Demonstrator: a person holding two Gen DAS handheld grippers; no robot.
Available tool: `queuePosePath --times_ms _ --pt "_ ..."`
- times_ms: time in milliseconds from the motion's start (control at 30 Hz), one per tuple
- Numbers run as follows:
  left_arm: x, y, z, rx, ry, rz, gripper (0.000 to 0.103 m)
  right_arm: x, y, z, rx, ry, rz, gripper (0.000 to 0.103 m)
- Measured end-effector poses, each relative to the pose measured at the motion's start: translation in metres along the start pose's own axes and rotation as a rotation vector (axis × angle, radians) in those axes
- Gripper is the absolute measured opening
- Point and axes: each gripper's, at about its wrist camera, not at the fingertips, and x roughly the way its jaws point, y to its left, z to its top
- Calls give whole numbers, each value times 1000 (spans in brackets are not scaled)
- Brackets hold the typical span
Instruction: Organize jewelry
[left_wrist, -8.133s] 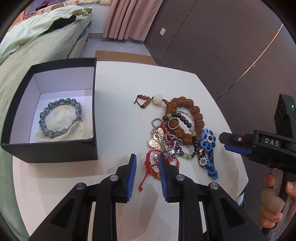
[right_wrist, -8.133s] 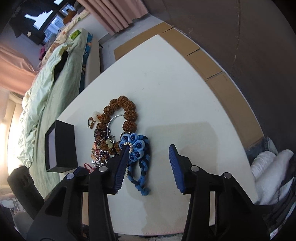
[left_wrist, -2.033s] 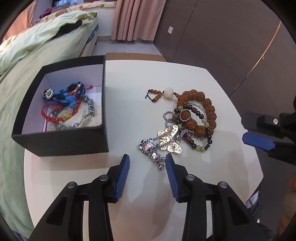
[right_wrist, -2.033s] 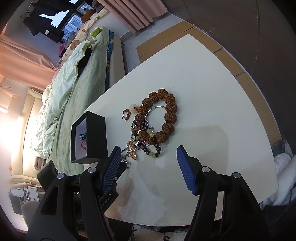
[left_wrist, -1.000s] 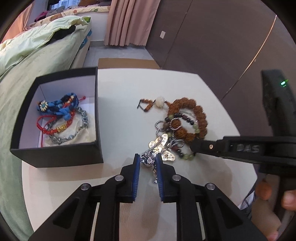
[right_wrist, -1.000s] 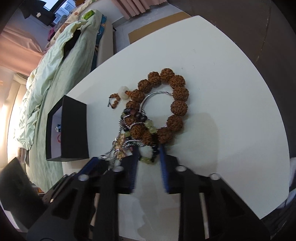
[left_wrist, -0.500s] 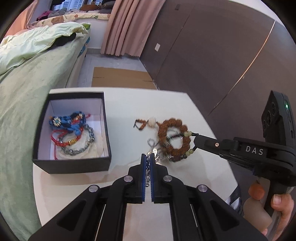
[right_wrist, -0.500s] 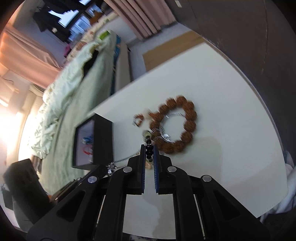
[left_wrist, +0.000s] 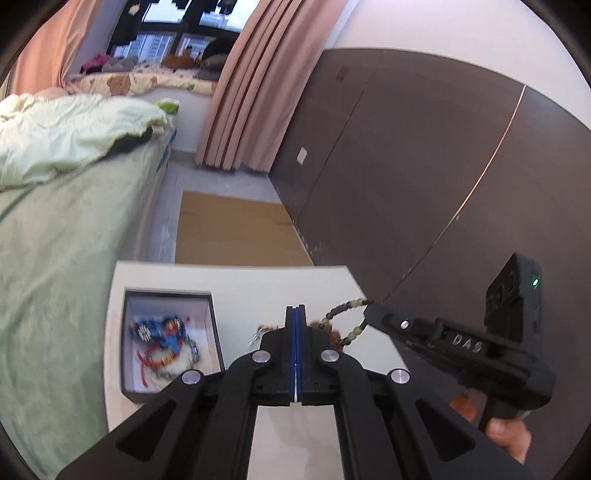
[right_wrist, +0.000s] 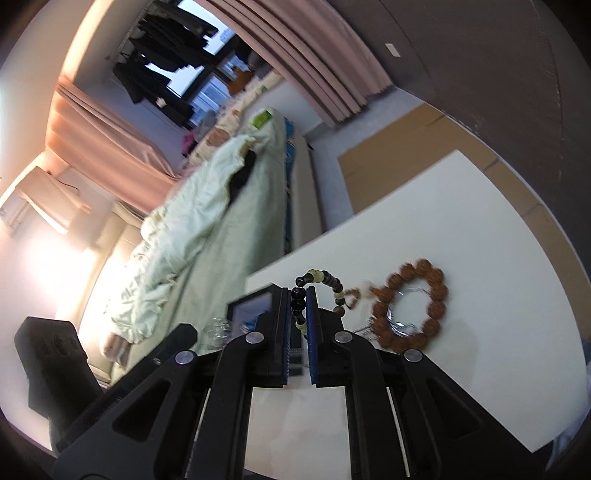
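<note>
My left gripper (left_wrist: 296, 311) is shut with its blue pads together, and a bit of the silver charm chain (left_wrist: 255, 338) shows just left of the fingers. In the right wrist view the chain (right_wrist: 218, 331) dangles as a silver blur. My right gripper (right_wrist: 297, 293) is shut on a bracelet of dark and pale green beads (right_wrist: 334, 286), which also hangs from that gripper's (left_wrist: 370, 311) tip as the bead bracelet (left_wrist: 347, 318). Both grippers are lifted above the white table (right_wrist: 461, 229). The black box (left_wrist: 216, 341) below left holds blue, red and silver pieces.
A bracelet of big brown beads (right_wrist: 441, 291) lies on the table around a clear ring (right_wrist: 391, 312), with a small white-bead piece (right_wrist: 365, 286) beside it. A bed with a green cover (left_wrist: 55, 236) flanks the table's left. A hand (left_wrist: 506, 435) holds the right gripper's handle.
Both grippers have risen from the table and tilted up. The left pads closed on the silver chain and lifted it. The dark-and-green bracelet left the brown one, lifted in the right gripper.
</note>
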Motion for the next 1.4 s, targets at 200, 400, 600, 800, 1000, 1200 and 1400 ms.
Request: queuePosePath --times_ms 200,400,600,800,1000,1200,1400 --pt "-25 -23 27 73 -52 13 0 -2 3 7 2 -16 42 9" --pt "9 -30 11 81 97 78 14 -5 -11 10 48 -8 20 9" --pt "40 -23 -26 24 194 72 42 -18 -31 14 94 -16 -6 9" --pt "68 -10 -61 -44 267 73 41 -25 -44 19 129 -17 -16 9" --pt "93 14 -77 -106 291 120 41 -26 -45 19 136 -10 -14 9" --pt "103 36 -84 -153 274 156 42 -24 -46 17 141 7 -25 9" --pt "111 40 -86 -121 258 208 42 -21 -42 16 130 12 -29 9"
